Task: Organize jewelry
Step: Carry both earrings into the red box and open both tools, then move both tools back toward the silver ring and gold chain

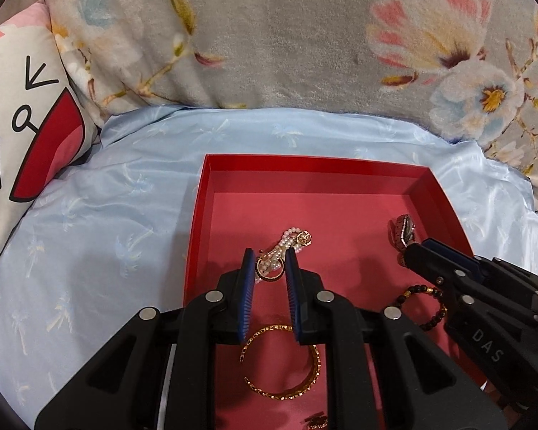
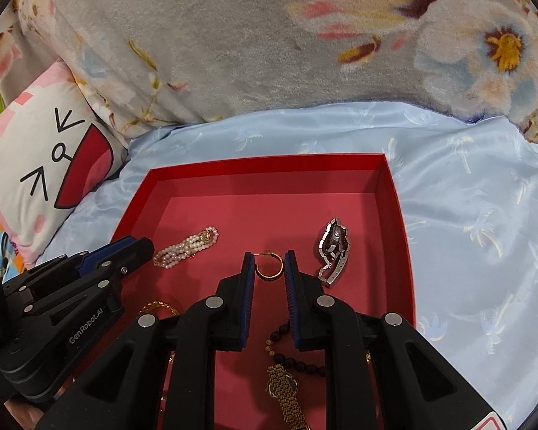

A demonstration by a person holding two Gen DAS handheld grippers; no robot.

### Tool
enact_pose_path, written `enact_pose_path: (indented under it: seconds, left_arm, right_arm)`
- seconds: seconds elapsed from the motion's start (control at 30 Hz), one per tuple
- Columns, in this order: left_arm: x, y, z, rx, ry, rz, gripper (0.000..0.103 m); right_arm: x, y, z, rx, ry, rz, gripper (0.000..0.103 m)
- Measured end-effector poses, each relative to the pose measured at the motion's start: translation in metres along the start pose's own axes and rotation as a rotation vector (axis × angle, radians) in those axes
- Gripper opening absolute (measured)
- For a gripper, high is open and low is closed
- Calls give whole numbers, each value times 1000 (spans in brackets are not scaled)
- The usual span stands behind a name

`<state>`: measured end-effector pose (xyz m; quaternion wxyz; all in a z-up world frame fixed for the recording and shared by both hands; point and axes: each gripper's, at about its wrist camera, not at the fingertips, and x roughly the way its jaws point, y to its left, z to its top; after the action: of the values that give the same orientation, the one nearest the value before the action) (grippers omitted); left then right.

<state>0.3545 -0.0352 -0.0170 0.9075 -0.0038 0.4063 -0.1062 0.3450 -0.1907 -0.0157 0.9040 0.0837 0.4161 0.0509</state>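
Note:
A red box (image 1: 197, 215) (image 2: 398, 208) lies on a light blue sheet and holds the jewelry. My left gripper (image 1: 269, 261) is open above it, over a pearl bracelet (image 1: 294, 240) (image 2: 186, 247) and a gold hoop earring (image 1: 269, 272) (image 2: 269, 265). A gold bangle (image 1: 287, 362) lies below its fingers. My right gripper (image 2: 269, 263) is open, its fingertips on either side of the hoop earring. A silver watch (image 2: 333, 247) (image 1: 401, 233) lies to its right. A black bead bracelet (image 2: 294, 354) (image 1: 423, 304) and a gold watch (image 2: 287, 394) lie beneath it.
The light blue sheet (image 1: 89, 251) (image 2: 484, 251) surrounds the box. A floral grey blanket (image 1: 287, 36) (image 2: 233, 36) rises behind it. A cartoon pillow (image 1: 18, 125) (image 2: 46, 165) sits at the left.

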Motion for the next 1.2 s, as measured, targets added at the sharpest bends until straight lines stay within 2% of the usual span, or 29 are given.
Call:
enact_pose_path:
  seconds: [0.33, 0.47, 0.6, 0.73, 0.83, 1.07, 1.2]
  left_arm:
    - [5, 0, -2, -4, 0, -11, 17]
    - [-1, 0, 0, -8, -29, 11, 45]
    - [-13, 4, 2, -22, -52, 15, 52]
    - [-33, 3, -3, -14, -72, 9, 55]
    - [-57, 2, -15, 0, -89, 12, 61]
    - [-107, 5, -55, 4, -103, 1, 62]
    - [-127, 5, -86, -8, -78, -9, 62]
  right_arm:
    - [4, -1, 0, 5, -5, 8, 16]
    - [-3, -1, 0, 5, -26, 2, 24]
    - [-22, 0, -1, 5, -61, -1, 34]
    - [-49, 2, -8, -2, -101, 11, 35]
    - [-76, 6, -22, -20, -128, 11, 35]
    - [-132, 12, -82, -64, -128, -3, 35]
    - [-153, 16, -128, -74, -89, -5, 35]
